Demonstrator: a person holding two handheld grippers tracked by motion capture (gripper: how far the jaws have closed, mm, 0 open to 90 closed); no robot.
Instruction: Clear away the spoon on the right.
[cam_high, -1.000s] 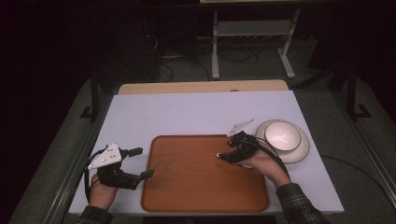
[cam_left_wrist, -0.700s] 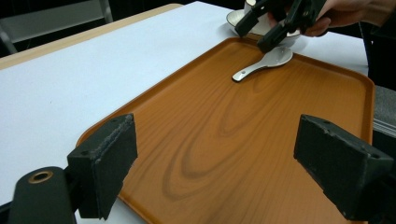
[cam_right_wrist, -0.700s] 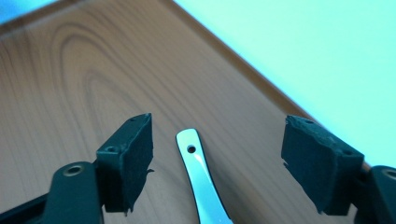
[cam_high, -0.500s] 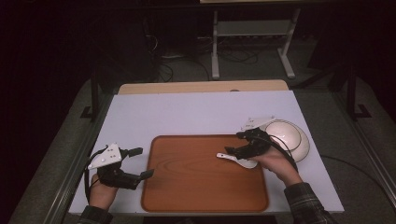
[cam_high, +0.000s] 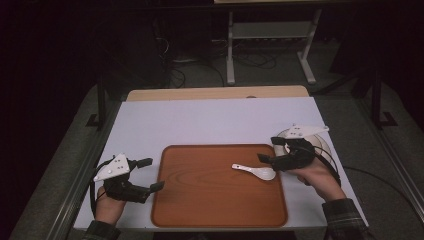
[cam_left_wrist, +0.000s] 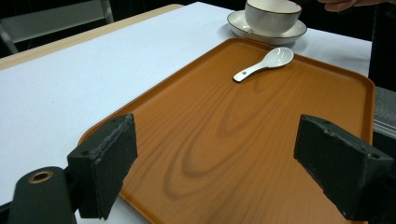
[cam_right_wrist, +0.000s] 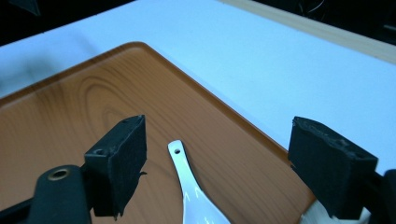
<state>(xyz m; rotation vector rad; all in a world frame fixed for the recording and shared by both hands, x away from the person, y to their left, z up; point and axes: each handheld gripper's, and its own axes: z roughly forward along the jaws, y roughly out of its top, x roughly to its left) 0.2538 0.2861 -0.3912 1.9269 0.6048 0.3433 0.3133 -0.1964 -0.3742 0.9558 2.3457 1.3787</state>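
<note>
A white ceramic spoon (cam_high: 255, 171) lies on the right part of a brown wood-grain tray (cam_high: 215, 200), its handle pointing left. My right gripper (cam_high: 269, 150) hovers open just right of the spoon, at the tray's right edge, touching nothing. In the right gripper view the spoon (cam_right_wrist: 189, 186) lies between and below the open jaws of the right gripper (cam_right_wrist: 222, 149). My left gripper (cam_high: 152, 174) rests open at the tray's left edge, empty. The left gripper view looks across the tray (cam_left_wrist: 210, 140) to the spoon (cam_left_wrist: 266, 63).
A white cup (cam_left_wrist: 272, 16) on a saucer (cam_left_wrist: 261, 35) stands just off the tray's right side, partly hidden behind the right hand in the high view. A white sheet (cam_high: 215, 120) covers the table. A metal stand (cam_high: 270, 35) is on the floor beyond.
The right gripper has let go of the spoon on the tray and drawn back to the right, toward the cup. The left gripper has not moved.
</note>
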